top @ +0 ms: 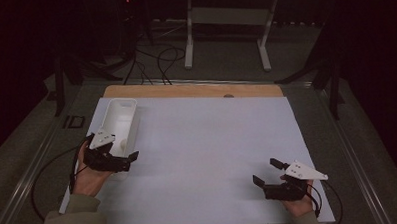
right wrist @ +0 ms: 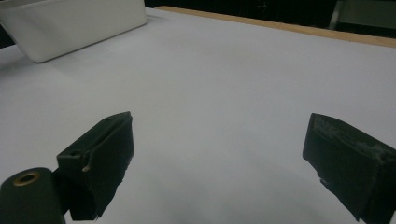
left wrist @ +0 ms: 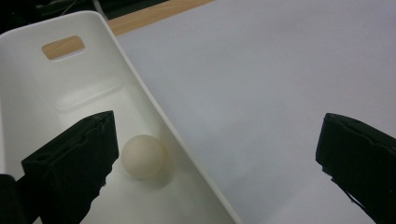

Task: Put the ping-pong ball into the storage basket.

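A long white bin (top: pixel 120 118) stands at the left edge of the white table sheet (top: pixel 212 141). A small cream ball (left wrist: pixel 143 156) lies on its floor against the near wall (left wrist: pixel 159 116); it shows faintly as a ball (top: pixel 124 142) in the high view. My left gripper (top: pixel 124 153) is open at the bin's near end. In the left gripper view, that gripper (left wrist: pixel 215 158) has one jaw inside the bin beside the ball and the other over the sheet. My right gripper (top: pixel 266 171) is open and empty at the front right. The right gripper view has this gripper (right wrist: pixel 217 158) above bare sheet.
A strip of wooden tabletop (top: pixel 193 90) runs along the far edge of the sheet. The bin (right wrist: pixel 79 23) sits far off to the upper left in the right gripper view. A white stand (top: pixel 226 21) and cables (top: pixel 155 63) are on the floor beyond the table.
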The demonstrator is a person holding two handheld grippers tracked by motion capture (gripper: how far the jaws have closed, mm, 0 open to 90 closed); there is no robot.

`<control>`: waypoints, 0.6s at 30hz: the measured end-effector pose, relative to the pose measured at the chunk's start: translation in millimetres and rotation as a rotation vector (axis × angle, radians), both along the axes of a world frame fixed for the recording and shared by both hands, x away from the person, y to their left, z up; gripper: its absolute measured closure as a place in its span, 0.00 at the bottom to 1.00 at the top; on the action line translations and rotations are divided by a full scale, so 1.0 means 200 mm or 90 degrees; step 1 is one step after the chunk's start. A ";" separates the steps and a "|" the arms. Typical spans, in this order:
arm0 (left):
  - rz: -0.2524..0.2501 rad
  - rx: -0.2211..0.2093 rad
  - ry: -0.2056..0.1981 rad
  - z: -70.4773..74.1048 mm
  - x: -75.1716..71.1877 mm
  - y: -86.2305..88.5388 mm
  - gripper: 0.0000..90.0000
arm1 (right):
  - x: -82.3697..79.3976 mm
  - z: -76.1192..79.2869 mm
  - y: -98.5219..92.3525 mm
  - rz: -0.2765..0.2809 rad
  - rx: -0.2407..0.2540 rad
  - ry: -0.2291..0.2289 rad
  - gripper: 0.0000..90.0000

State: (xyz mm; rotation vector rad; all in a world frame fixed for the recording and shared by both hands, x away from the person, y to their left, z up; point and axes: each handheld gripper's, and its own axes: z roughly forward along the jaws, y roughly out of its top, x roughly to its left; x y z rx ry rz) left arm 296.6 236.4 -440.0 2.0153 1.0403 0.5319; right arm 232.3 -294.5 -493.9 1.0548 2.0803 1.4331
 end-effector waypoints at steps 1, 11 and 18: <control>-0.001 -0.002 0.000 -0.01 0.00 0.00 0.00 | 0.00 0.00 0.00 0.000 -0.001 0.001 0.09; -0.005 -0.013 -0.007 -0.04 -0.05 0.00 0.00 | 0.00 0.00 0.00 0.003 -0.003 0.000 0.09; -0.009 -0.020 -0.008 -0.06 -0.08 0.00 0.00 | 0.00 0.00 0.00 0.003 -0.003 0.000 0.09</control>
